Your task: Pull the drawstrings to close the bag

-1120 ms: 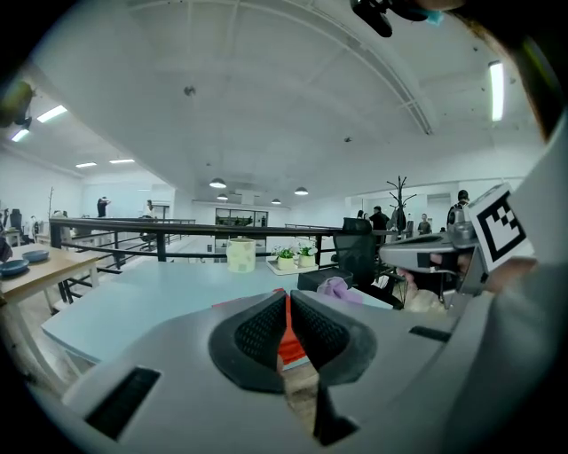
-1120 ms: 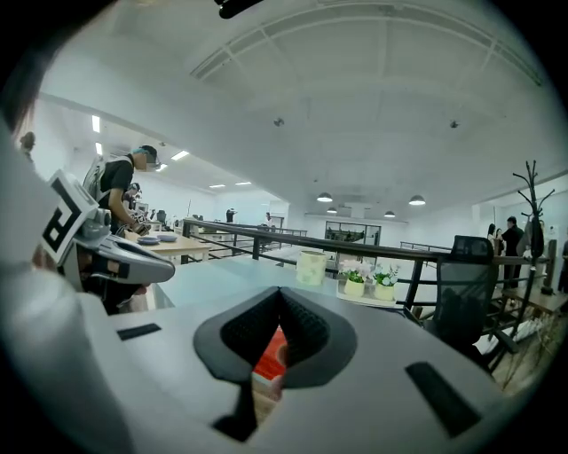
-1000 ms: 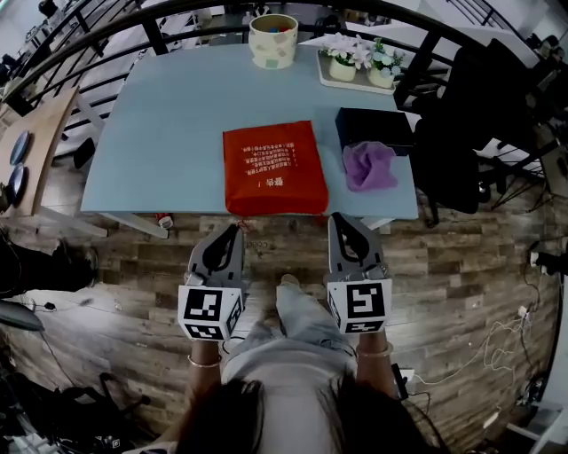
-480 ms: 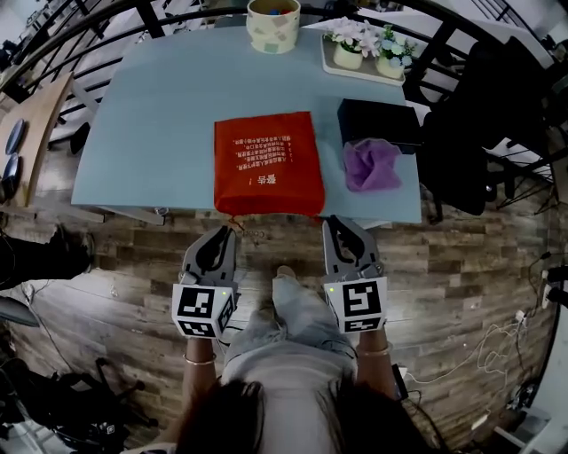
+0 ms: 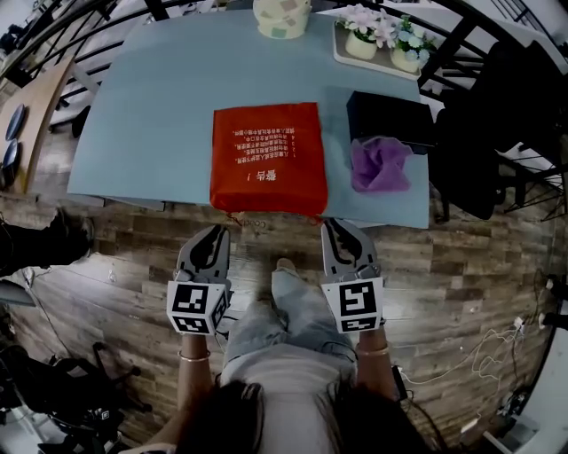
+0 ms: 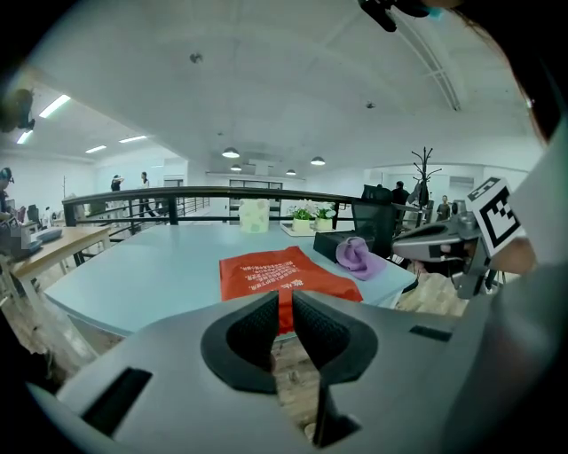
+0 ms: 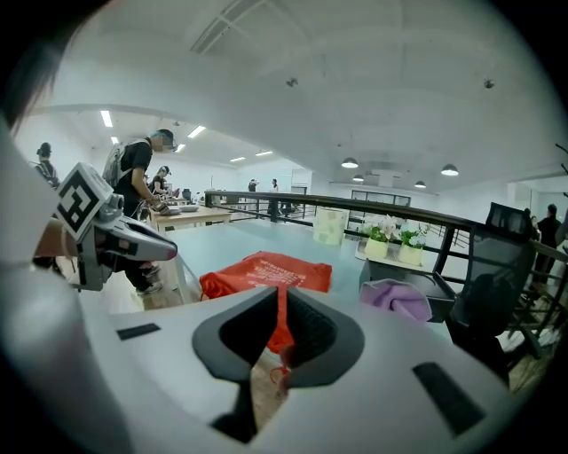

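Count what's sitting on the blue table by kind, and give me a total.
Bag: 1
Cloth: 1
Box: 1
Cup: 1
Tray: 1
Flower pots: 2
Total: 7

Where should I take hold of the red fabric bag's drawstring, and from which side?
Grip the thin red cord dangling below the red fabric bag's near hem, past the light blue table's front edge. Come from the person's side: the cord hangs free there, while the bag lies flat.
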`<move>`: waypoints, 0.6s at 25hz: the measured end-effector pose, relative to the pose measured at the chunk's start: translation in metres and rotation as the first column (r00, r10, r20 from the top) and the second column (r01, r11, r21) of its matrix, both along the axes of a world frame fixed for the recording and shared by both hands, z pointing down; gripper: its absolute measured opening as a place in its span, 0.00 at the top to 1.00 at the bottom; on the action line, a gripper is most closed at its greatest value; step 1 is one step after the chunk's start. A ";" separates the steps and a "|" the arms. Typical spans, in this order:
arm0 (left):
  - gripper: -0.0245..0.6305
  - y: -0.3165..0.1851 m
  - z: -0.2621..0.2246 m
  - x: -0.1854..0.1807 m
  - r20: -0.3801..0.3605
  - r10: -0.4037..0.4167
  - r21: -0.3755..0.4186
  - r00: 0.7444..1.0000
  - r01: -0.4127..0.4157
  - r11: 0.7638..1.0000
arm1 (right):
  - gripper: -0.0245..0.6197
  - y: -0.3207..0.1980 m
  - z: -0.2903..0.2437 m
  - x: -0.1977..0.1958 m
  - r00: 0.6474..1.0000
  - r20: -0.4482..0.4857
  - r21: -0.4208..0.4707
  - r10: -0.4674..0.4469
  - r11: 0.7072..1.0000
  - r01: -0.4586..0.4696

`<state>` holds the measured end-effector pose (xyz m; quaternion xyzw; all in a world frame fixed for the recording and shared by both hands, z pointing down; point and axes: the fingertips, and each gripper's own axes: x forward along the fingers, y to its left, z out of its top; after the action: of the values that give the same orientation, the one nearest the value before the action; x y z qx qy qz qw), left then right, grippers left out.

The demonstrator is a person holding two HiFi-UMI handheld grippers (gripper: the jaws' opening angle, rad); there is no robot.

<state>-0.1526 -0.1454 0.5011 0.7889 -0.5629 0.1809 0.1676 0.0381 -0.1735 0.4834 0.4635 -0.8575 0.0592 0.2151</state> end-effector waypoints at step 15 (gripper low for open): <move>0.82 -0.004 0.050 -0.006 0.021 -0.010 -0.114 1.000 0.012 0.993 | 0.87 -0.014 0.076 -0.006 0.995 -0.078 -0.153 -0.069 0.987 0.056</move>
<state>-0.1588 -0.1497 0.5515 0.7731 -0.5575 0.2198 0.2077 0.0316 -0.1876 0.5592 0.4209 -0.8550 0.0974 0.2868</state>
